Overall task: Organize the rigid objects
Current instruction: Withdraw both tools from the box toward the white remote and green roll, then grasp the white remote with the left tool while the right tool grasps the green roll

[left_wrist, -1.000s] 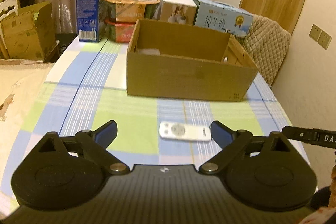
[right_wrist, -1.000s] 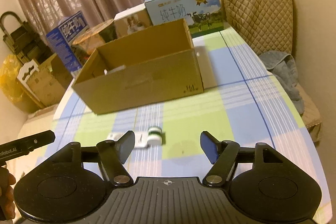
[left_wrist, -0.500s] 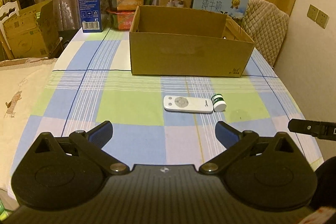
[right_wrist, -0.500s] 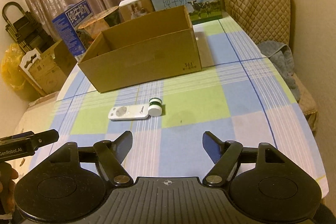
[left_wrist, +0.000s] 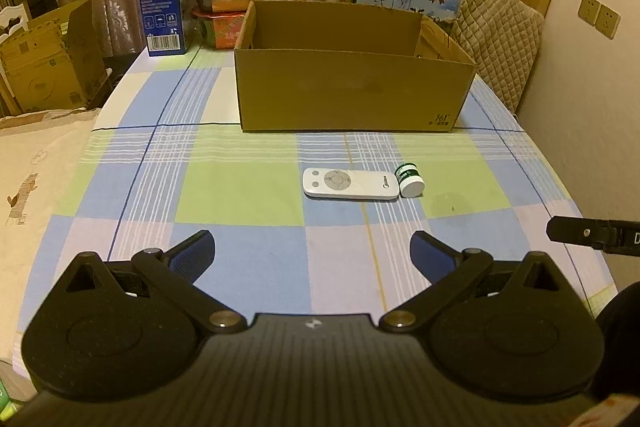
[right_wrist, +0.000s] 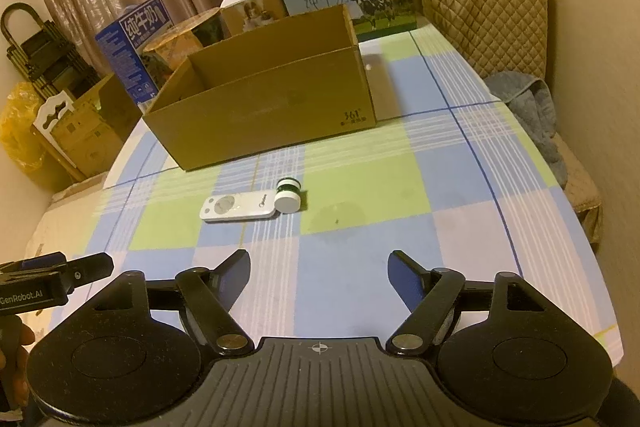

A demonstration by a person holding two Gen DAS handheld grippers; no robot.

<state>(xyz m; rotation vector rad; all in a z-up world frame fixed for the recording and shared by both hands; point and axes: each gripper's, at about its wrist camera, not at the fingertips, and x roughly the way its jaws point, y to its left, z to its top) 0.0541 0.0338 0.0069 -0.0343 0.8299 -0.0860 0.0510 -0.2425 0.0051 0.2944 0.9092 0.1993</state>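
The box (left_wrist: pixel 352 95) is the landmark: an open brown cardboard carton, upright on the checked tablecloth, its near wall plain apart from a small printed mark at the lower right corner. In front of that wall, a little apart from it, lies the remote (left_wrist: pixel 350 183), white, slim, flat on its back with the round button pad up, its long side parallel to the wall. The jar (left_wrist: pixel 409 181), small, white with a green band, lies on its side touching the remote's right end, white lid facing away from the box.
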